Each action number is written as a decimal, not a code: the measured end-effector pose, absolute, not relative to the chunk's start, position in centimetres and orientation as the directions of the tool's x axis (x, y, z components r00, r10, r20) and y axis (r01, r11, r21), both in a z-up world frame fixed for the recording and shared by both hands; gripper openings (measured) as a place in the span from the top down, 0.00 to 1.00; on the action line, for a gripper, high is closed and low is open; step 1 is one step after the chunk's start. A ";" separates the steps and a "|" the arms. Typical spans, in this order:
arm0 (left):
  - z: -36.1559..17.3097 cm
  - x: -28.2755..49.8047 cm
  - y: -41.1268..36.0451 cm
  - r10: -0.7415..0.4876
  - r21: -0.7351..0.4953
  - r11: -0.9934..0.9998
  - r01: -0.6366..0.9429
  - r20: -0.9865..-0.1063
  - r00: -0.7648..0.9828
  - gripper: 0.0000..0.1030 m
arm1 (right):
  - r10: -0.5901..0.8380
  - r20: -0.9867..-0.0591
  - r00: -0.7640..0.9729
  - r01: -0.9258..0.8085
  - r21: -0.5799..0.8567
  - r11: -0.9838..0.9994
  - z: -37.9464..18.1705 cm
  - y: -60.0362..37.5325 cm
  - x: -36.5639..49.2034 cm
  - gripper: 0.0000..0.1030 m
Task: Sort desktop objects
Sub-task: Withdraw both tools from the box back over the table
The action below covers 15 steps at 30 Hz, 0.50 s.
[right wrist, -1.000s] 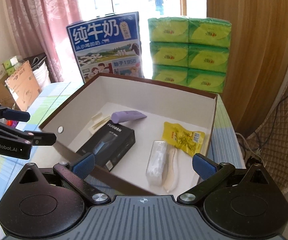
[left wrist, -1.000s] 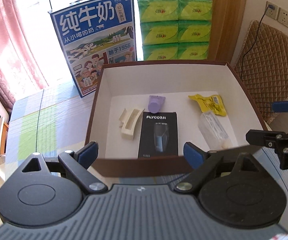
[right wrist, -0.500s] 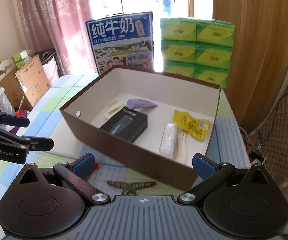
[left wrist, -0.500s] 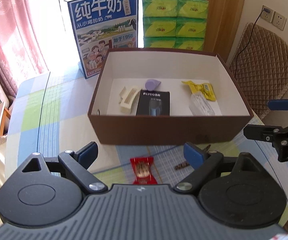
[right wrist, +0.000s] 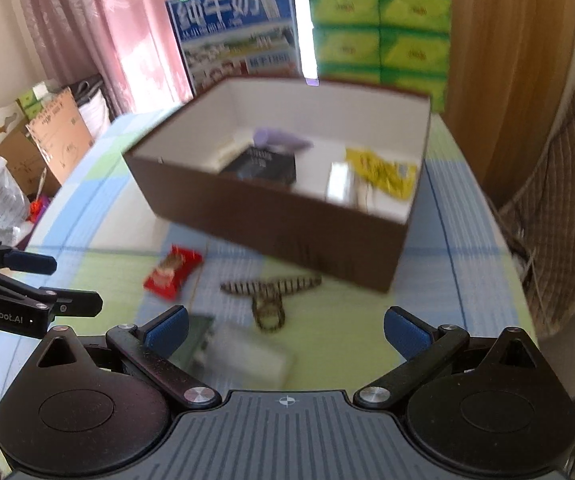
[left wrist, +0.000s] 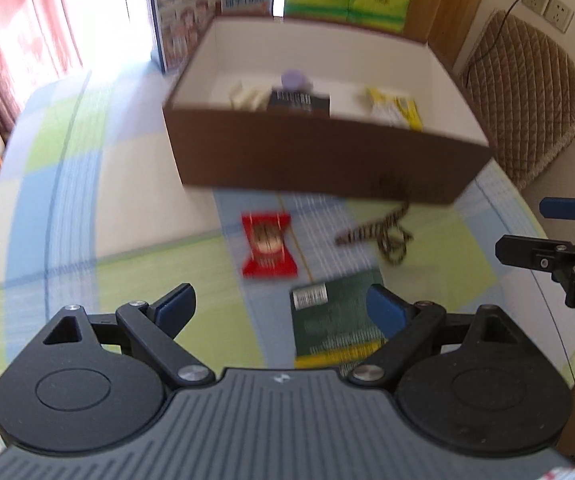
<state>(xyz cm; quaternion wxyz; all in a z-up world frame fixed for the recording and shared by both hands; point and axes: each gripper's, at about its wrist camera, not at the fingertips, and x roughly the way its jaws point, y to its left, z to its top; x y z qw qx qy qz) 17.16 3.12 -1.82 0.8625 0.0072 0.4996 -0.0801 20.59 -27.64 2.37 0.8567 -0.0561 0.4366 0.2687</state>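
Checked tabletop with a box and loose items

The tabletop [left wrist: 99,184], covered in a green, blue and white checked cloth, carries a brown box [left wrist: 319,160] toward its far edge, with a milk carton [right wrist: 235,36] and a stack of green tissue packs [right wrist: 379,36] behind it at that edge. Near the box's front wall lie a red snack packet [left wrist: 268,245] and a striped hair clip [left wrist: 383,232]; a dark green packet [left wrist: 335,324] lies closer to the near edge.
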 end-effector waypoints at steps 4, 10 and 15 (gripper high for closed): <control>-4.0 16.3 2.9 -0.157 -0.103 0.984 0.147 -0.889 0.431 0.13 | 0.380 -0.810 0.446 -0.470 0.149 0.870 0.5 -28.7 19.8 0.02; -5.8 15.7 1.8 -0.163 -0.103 0.980 0.171 -0.909 0.383 0.13 | 0.341 -0.849 0.404 -0.413 0.164 0.896 -1.8 -30.3 19.2 0.02; -6.6 15.8 0.4 -0.172 -0.105 0.974 0.200 -0.918 0.357 0.13 | 0.324 -0.864 0.387 -0.376 0.173 0.910 -2.7 -31.3 19.3 0.02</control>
